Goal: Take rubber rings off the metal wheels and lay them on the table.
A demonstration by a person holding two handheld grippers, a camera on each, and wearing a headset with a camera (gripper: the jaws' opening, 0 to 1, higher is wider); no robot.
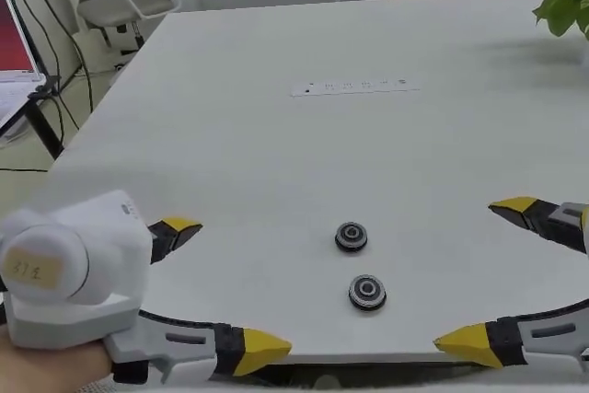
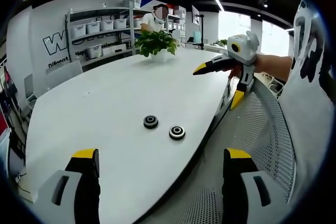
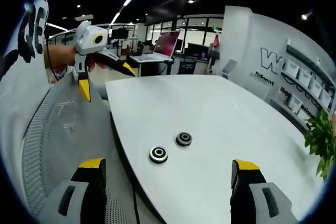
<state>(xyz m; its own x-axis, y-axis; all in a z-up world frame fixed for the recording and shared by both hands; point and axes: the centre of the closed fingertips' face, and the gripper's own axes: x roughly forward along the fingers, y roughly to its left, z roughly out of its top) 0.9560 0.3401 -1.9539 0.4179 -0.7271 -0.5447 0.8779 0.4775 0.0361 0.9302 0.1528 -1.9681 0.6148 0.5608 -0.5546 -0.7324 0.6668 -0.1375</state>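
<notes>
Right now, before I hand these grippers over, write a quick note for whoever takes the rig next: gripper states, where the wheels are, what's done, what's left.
Left gripper: open, empty, at the near edge of the table, left of the wheels.
Right gripper: open, empty, to their right.
Wheels: the farther wheel and the nearer wheel lie flat and apart near the front edge, between the grippers.
Done: nothing yet; the dark rubber rings seem to be on both wheels.
Left: pull both rings off and lay them on the table.
</notes>
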